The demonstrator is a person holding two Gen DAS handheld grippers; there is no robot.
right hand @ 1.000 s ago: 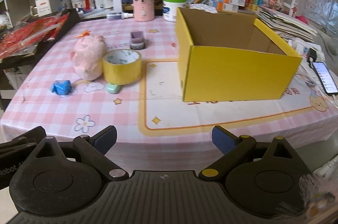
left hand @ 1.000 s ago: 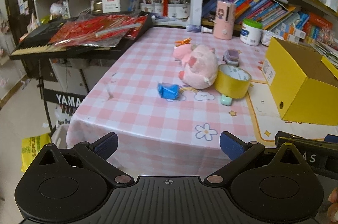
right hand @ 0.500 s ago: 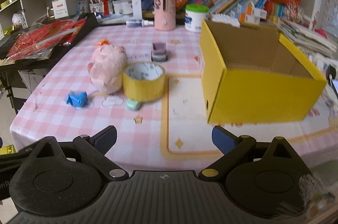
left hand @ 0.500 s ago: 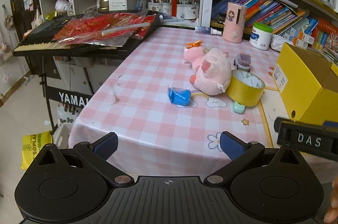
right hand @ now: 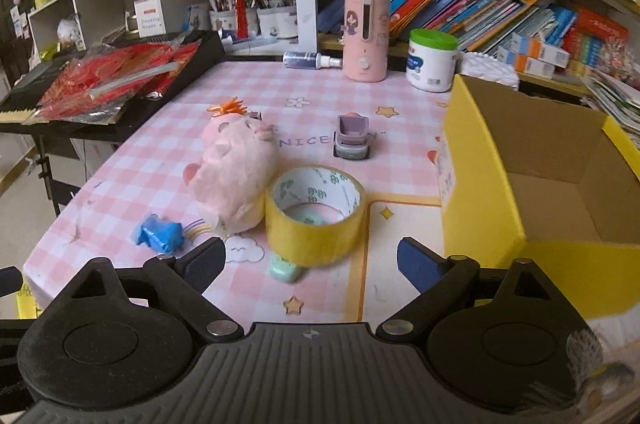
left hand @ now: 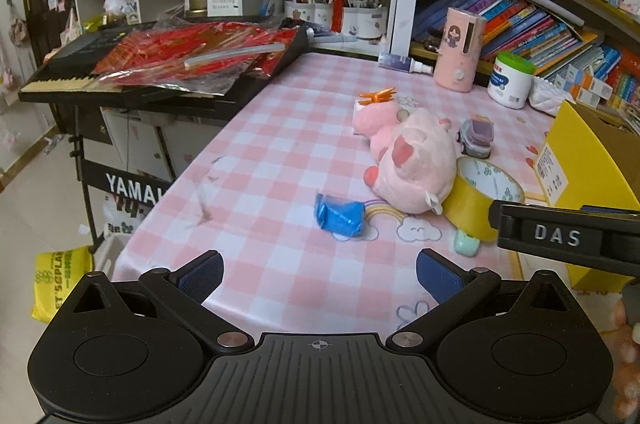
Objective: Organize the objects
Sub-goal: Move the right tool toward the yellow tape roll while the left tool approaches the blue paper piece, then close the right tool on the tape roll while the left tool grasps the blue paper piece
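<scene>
A pink plush pig [left hand: 412, 160] [right hand: 232, 168] lies on the pink checked tablecloth [left hand: 280, 152]. A yellow tape roll [left hand: 476, 200] [right hand: 316, 212] leans against it. Nearby lie a blue crumpled wrapper [left hand: 340, 216] [right hand: 160, 234], a small mint object [left hand: 466, 244] [right hand: 284, 270], a purple toy car [right hand: 351, 140] and an orange clip [right hand: 228, 106]. An open yellow box [right hand: 540, 192] stands to the right. My left gripper [left hand: 318, 268] hangs open and empty over the near table edge, short of the wrapper. My right gripper [right hand: 312, 258] faces the tape; its jaws are closing but still wide, gripping nothing.
A pink dispenser [right hand: 366, 36], a green-lidded jar [right hand: 432, 62] and a spray bottle [right hand: 310, 59] stand at the back of the table. A keyboard with red packets [left hand: 180, 64] adjoins the table's left side. Bookshelves [right hand: 480, 4] rise behind. A phone is out of view.
Both grippers have moved forward over the table edge; the objects look larger and nearer. The right view has swung left, from the yellow box towards the tape roll.
</scene>
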